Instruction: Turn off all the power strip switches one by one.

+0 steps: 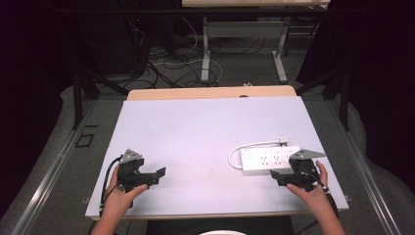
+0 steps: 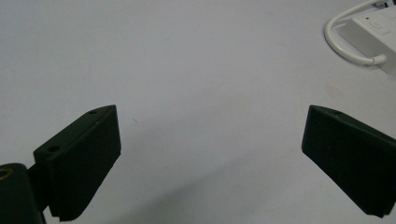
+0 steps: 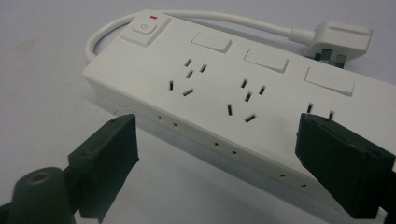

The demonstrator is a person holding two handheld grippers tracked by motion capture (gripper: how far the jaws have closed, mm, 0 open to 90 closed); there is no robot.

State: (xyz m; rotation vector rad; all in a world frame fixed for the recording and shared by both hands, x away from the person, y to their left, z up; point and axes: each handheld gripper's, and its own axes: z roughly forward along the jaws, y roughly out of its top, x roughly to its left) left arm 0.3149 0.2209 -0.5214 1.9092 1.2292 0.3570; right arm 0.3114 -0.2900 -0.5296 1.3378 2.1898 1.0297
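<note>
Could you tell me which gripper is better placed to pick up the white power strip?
The right gripper, probably. Its open jaws already face the power strip from close by, with the strip's long side just ahead. The left gripper, also open, sits over bare table, and the strip is far off to its side.

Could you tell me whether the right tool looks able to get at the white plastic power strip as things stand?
Probably yes: the right tool is open, and the white plastic power strip lies directly ahead with nothing between.

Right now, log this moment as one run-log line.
left claw: open, over bare table | right claw: open, at power strip front edge, not gripping | plug: behind strip
</note>
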